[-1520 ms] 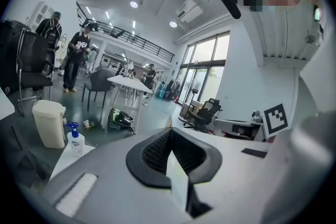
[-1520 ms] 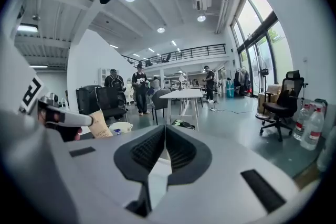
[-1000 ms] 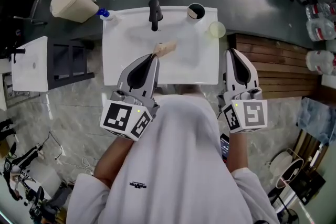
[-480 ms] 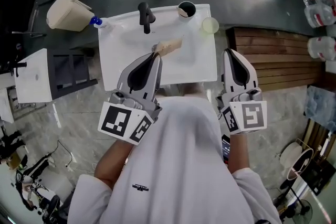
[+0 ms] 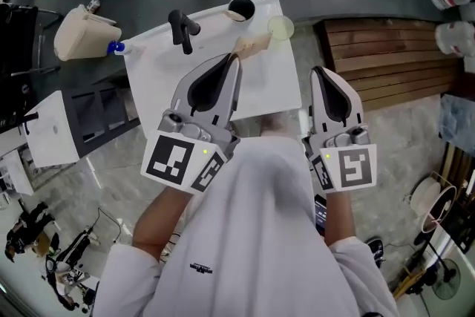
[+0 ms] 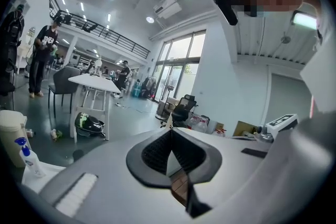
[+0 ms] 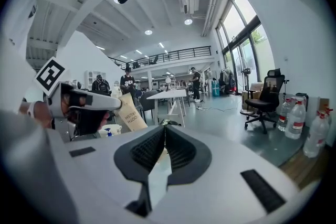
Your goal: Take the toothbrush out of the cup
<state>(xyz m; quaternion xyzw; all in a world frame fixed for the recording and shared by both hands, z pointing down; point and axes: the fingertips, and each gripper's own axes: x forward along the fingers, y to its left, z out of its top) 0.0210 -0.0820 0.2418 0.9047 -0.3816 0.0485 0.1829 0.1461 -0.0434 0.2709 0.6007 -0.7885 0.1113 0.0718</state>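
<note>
My left gripper (image 5: 236,60) is shut on the toothbrush (image 5: 252,46), a flat brown card pack that sticks out past the jaw tips above the white sink top (image 5: 278,89). The black-and-white cup (image 5: 240,9) stands at the sink's far edge, beyond the pack and apart from it. My right gripper (image 5: 321,73) hovers shut and empty at the sink's right edge. In the right gripper view the left gripper (image 7: 79,99) appears at left with the printed pack (image 7: 128,112) held up. In the left gripper view only a thin pale edge of the toothbrush (image 6: 169,120) shows at the jaw tips (image 6: 170,128).
A black faucet (image 5: 180,27) stands left of the cup and a pale green cup (image 5: 280,27) to its right. A beige bin (image 5: 85,32) and a blue-capped spray bottle (image 5: 113,48) are left of the sink. A wooden deck (image 5: 378,63) lies to the right, a dark rack (image 5: 100,119) to the left.
My left gripper has risen and moved forward with the toothbrush pack, which now lies nearer the cup in the view. The right gripper has hardly moved.
</note>
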